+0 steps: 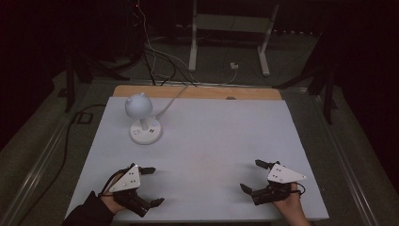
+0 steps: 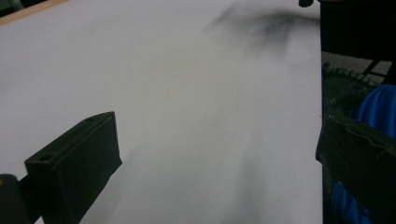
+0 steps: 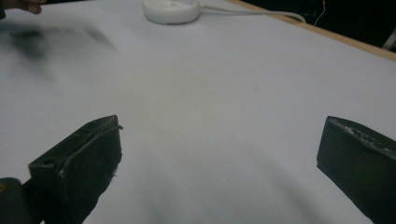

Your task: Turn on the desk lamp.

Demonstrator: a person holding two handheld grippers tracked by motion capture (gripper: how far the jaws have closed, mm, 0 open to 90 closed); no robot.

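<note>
Small white lamp (image 1: 141,120): stands at the far left of the worktop (image 1: 211,141), well apart from both grippers; globe-shaped head with two little nubs on top, short neck, round flat base (image 3: 171,9) with what looks like a button on its upper face. Smooth matte plastic by the look of it. A white cord (image 1: 171,99) runs from the base toward the far edge and off the back, which probably explains the lamp's spot near that edge: close to its power lead. Left gripper (image 1: 153,186): near the front left corner, jaws spread wide, nothing between them, pointing across the worktop toward the right side. Right gripper (image 1: 251,176): near the front right, jaws likewise spread and empty, aimed to the left; lamp base visible far ahead in the right gripper view. Both sit low and level at the near edge, a ready posture most likely, with the lamp the nearest thing to reach for. Jaws are black, blocky, flat-faced; a grey three-cornered plate tops each gripper. Worktop covering is a plain white sheet, smooth, a strip of bare wood (image 1: 197,92) showing along the far edge. Surroundings dim; floor cables behind.
</note>
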